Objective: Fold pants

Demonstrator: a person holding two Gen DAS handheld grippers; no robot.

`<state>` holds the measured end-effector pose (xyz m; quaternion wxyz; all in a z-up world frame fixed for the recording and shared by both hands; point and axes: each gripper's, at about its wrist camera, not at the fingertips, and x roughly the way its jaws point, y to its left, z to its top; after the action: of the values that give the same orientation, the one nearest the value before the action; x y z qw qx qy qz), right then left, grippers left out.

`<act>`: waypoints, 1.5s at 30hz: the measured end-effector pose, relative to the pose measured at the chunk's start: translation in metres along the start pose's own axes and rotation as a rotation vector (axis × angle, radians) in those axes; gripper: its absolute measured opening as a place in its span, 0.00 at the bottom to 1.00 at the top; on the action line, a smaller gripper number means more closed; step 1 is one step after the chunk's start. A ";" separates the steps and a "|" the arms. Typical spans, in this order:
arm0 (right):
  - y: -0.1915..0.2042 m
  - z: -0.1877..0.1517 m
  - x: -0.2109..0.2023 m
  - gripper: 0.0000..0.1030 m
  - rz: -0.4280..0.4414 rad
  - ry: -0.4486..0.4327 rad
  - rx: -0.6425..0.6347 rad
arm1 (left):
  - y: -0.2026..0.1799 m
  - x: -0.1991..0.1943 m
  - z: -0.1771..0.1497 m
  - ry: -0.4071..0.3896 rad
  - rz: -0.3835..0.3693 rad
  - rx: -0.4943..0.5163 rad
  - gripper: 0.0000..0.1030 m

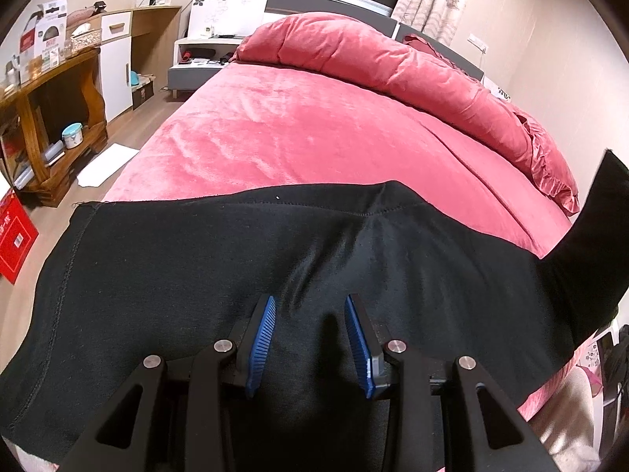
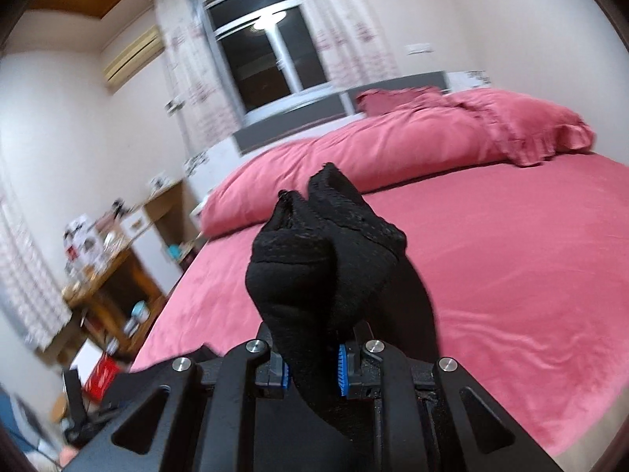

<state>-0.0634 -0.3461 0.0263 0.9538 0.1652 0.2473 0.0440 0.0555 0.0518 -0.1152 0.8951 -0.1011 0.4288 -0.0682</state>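
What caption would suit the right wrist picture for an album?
Right gripper, jaws clamped on a bunched end of black pants, lifted above a pink bed.

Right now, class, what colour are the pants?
Black pants, clearest in the left wrist view.

print on red box and shelf cartons, none legible

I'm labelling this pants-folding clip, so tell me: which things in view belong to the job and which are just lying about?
Part of the job:
- black cotton pants, spread on the pink velvety bedspread
- right gripper, jaws clamped on a bunched part of the pants
- left gripper, jaws open above the pants

Just lying about:
- rolled pink duvet
- wooden shelf unit
- red cardboard box
- white paper sheet
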 end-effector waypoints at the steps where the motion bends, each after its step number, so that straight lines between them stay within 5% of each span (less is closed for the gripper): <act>1: 0.008 -0.004 0.006 0.17 0.011 0.016 -0.019 | 0.000 0.000 0.000 0.000 -0.001 0.000 0.36; 10: 0.060 -0.047 0.061 0.20 0.092 0.215 -0.167 | 0.003 0.000 0.000 0.006 0.000 -0.008 0.36; 22: 0.076 -0.107 0.117 0.24 0.096 0.445 -0.282 | 0.001 0.003 0.001 0.012 -0.002 0.000 0.36; 26: 0.076 -0.123 0.126 0.33 0.069 0.507 -0.299 | 0.000 0.004 0.001 0.016 -0.006 0.006 0.36; 29: 0.082 -0.131 0.132 0.53 0.072 0.541 -0.317 | -0.003 0.006 0.001 0.023 -0.022 0.003 0.36; 31: 0.088 -0.134 0.128 0.64 0.111 0.541 -0.333 | -0.007 0.007 0.002 0.031 -0.037 0.000 0.36; 39: 0.101 -0.118 0.084 0.65 0.239 0.459 -0.415 | -0.043 0.010 0.008 0.077 -0.165 0.037 0.43; 45: 0.028 -0.077 0.053 0.64 0.102 0.324 -0.192 | -0.088 0.031 0.016 0.183 -0.331 0.047 0.52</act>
<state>-0.0549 -0.2885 -0.0523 0.9093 0.0764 0.3837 0.1416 0.0846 -0.0381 -0.1075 0.8311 -0.1425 0.4843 -0.2333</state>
